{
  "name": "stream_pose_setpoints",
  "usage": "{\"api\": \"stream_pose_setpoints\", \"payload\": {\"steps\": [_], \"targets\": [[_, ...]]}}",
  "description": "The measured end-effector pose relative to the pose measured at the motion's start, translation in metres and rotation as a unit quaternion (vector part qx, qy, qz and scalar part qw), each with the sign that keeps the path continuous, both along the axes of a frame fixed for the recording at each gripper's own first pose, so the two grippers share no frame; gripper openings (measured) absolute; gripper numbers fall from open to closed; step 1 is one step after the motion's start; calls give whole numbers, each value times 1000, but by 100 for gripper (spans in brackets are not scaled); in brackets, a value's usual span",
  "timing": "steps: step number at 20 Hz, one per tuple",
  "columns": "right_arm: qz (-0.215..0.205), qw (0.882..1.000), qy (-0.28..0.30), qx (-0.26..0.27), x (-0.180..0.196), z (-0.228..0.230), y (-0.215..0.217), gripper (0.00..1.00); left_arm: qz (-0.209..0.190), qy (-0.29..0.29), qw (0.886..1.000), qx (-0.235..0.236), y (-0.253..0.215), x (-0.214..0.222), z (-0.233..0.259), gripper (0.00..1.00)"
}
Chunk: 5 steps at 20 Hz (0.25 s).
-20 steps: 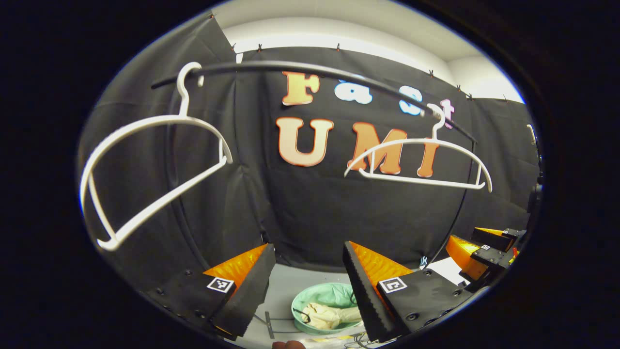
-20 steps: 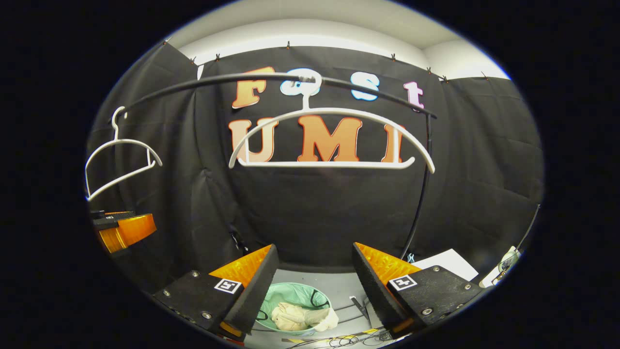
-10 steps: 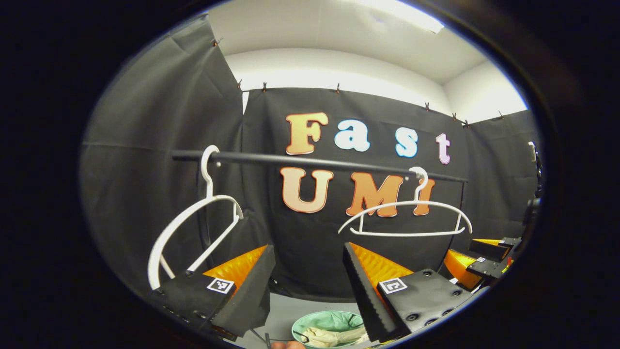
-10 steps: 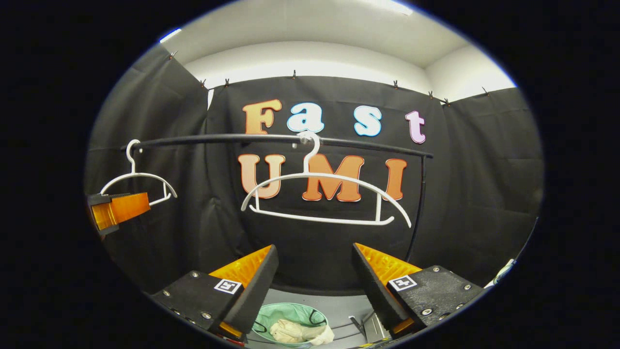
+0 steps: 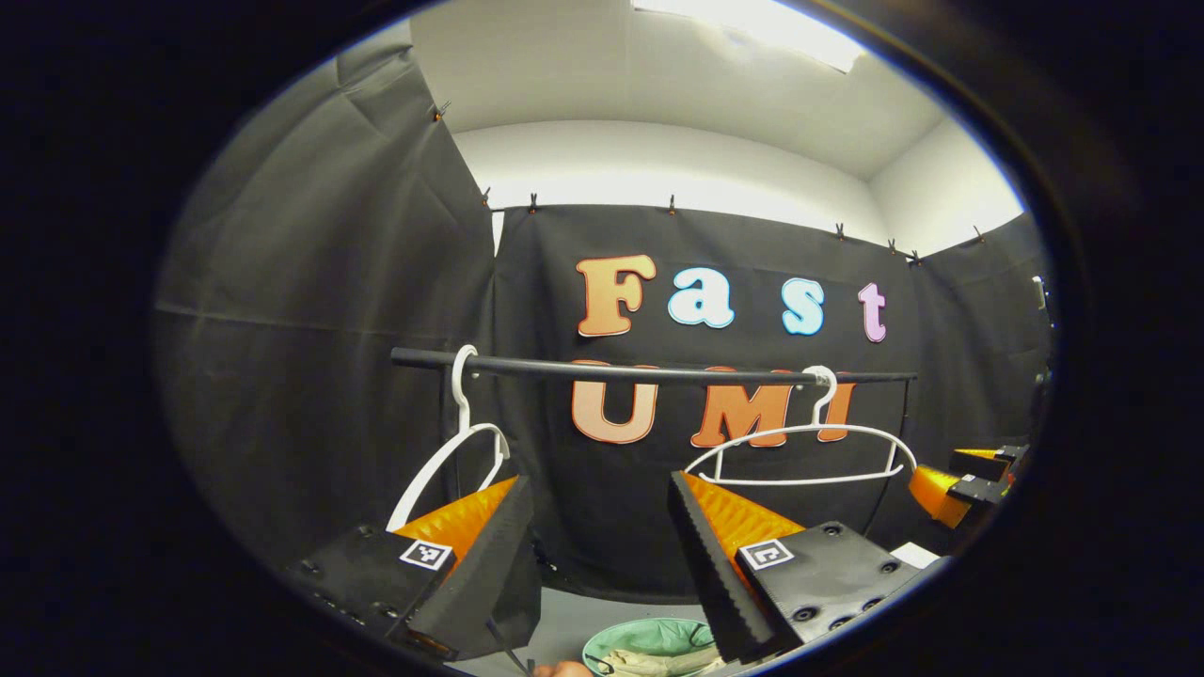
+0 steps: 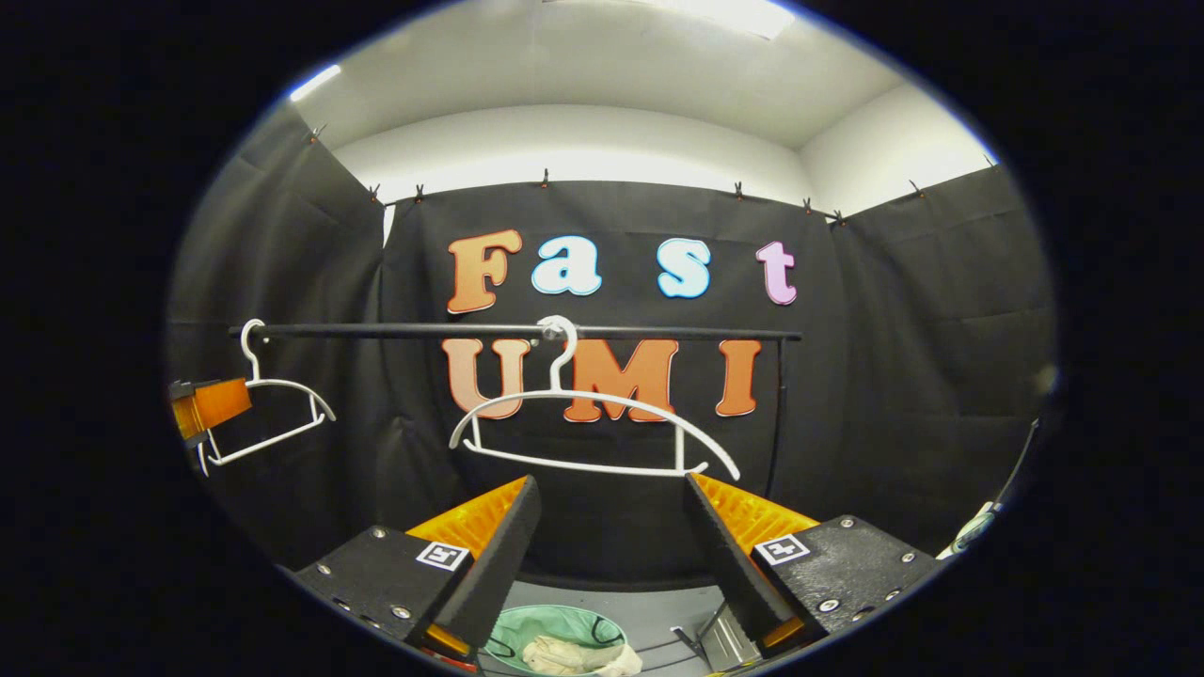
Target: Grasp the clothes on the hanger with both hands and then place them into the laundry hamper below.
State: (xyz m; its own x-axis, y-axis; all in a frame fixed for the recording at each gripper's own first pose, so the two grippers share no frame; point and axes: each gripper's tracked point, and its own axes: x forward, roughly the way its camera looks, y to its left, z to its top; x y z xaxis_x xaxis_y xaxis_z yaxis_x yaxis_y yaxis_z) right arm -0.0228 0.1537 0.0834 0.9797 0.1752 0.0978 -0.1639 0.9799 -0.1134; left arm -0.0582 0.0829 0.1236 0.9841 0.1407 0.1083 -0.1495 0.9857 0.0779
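Left gripper view: your left gripper (image 5: 594, 555) has drawn back and tipped upward over the past second, its jaws spread wide with nothing between them, so that the black rail (image 5: 649, 372) now sits level across the middle of the scene where it earlier arched near the top. Reading from the left, a bare white hanger (image 5: 450, 449) hangs just above the gripper's left finger, turned almost edge-on; a second bare hanger (image 5: 804, 453) hangs toward the rail's right end; and at the far right edge your other gripper shows in part. Low in the scene, between the fingers, the green laundry hamper (image 5: 649, 637) stands on the grey floor with the pale clothes (image 5: 654, 662) lying inside it. Right gripper view: your right gripper (image 6: 611, 555) has made the same retreat, jaws likewise wide and empty. From the left again, the left gripper's fingers (image 6: 209, 406) overlap the far hanger (image 6: 273, 414), the nearer hanger (image 6: 588, 432) hangs empty at centre, and the hamper (image 6: 527, 628) with the clothes (image 6: 574, 655) sits below. With both hangers stripped, the garment in the hamper and both grippers pulled away, the task looks finished; your remaining move appears to be simply bringing the grippers to rest.
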Motion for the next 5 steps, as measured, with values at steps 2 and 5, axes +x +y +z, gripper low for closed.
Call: {"api": "stream_pose_setpoints", "payload": {"steps": [2, 5], "targets": [[-2, 1000, -5, -4, -2, 1, 0, 95, -8, 5, 1000, -1, -3, 2, -2, 91], [8, 1000, -3, -5, -6, -1, 7, 95, -20, 8, 1000, 1, -7, 6, -1, 99]]}}
